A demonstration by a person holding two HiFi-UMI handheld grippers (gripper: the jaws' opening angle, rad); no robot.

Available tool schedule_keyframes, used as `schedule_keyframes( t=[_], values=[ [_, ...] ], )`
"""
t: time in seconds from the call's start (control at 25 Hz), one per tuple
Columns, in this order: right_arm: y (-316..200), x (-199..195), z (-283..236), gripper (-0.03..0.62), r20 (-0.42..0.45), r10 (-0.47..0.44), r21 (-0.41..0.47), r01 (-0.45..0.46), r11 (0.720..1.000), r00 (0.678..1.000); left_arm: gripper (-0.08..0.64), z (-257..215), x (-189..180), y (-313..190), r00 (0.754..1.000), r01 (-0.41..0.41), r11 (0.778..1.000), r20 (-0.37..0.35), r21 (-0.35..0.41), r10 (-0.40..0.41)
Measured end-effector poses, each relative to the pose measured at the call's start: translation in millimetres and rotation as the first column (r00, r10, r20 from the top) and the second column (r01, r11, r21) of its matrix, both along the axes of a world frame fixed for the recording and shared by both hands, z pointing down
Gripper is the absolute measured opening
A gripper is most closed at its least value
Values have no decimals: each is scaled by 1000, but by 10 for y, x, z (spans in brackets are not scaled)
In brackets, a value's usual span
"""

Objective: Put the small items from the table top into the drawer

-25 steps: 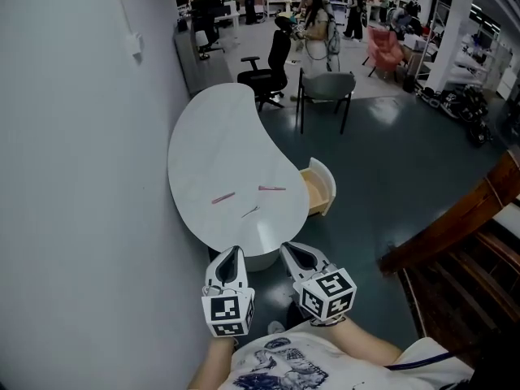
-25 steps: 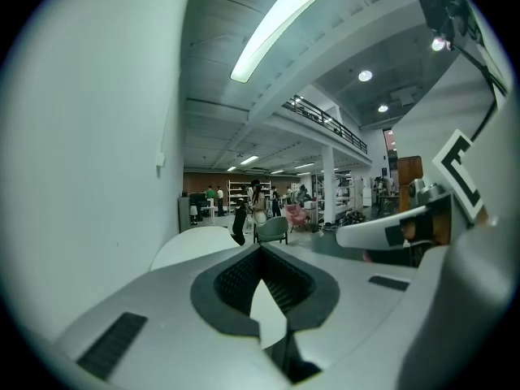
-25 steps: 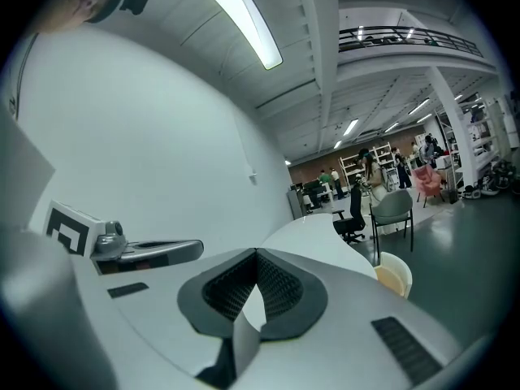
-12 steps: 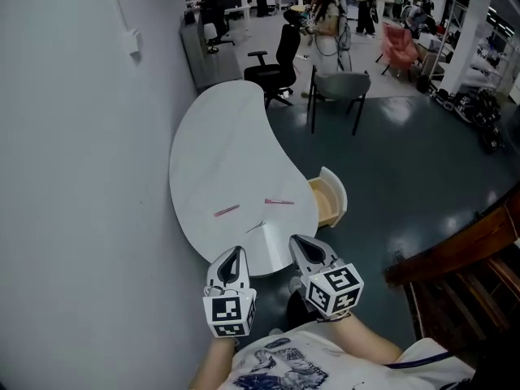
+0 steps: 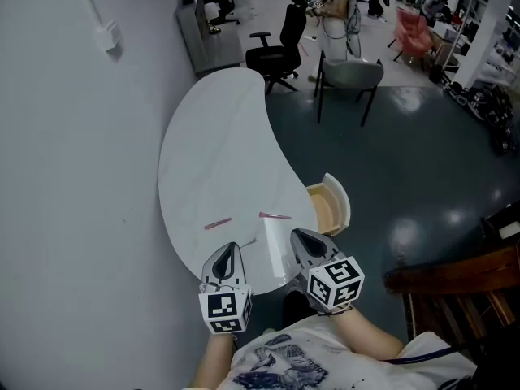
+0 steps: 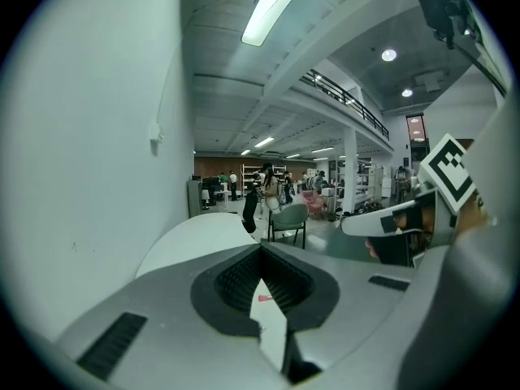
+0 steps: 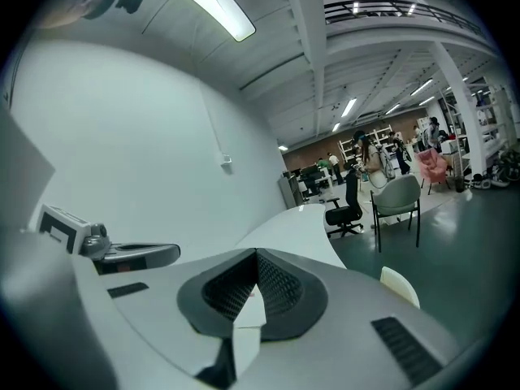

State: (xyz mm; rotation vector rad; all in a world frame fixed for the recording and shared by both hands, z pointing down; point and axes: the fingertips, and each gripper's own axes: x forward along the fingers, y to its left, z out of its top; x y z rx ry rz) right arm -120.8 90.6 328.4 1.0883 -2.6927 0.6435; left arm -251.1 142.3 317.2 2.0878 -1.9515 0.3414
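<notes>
— Two thin sticks show plainly on the white kidney-shaped bench (image 5: 219,136): the left pink stick (image 5: 217,223) and the right pink stick (image 5: 275,215). They lie well apart, towards the bench's near end.

— Anything else on it?

— One faint sliver (image 5: 249,240) between them, just beyond the left hand-held gripper (image 5: 229,252). It is too thin and pale to say what it is.

— And the jaws?

— The left hand-held gripper's jaws are together, with nothing in them. Its own view shows the tips meeting, and a pink speck (image 6: 264,298) on the bench through the slit behind them. Which stick that is, I cannot tell. The right hand-held gripper (image 5: 299,239) is the same, closed and empty, at the bench's near end.

— The drawer?

— The pale wooden drawer with a rounded white front (image 5: 329,210) stands pulled out at the bench's right side, near the right pink stick. Only part of its inside shows, so I cannot tell whether anything lies there. The person's forearms are cut off by the bottom edge of the head view.
</notes>
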Motion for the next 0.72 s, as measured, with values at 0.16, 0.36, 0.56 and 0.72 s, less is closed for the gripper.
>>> schedule_keyframes(
  t=[0.16,0.36,0.56,0.72],
  values=[
    [-362,43,103,21,-4,-39,-13,39,999,999,34,91,78,-339,1000,21,1000,5,-19,-21],
    [-647,116,232,21,-22,-105,-27,105,994,994,34,148,119,-585,998,66,997,12,-44,-65],
    [-886,148,382,21,-33,-137,-52,135,990,990,34,280,104,-741,995,98,993,18,-69,-97],
    [-932,134,420,21,-37,-164,-55,162,985,986,34,318,150,-811,995,103,991,21,-81,-102]
  ],
)
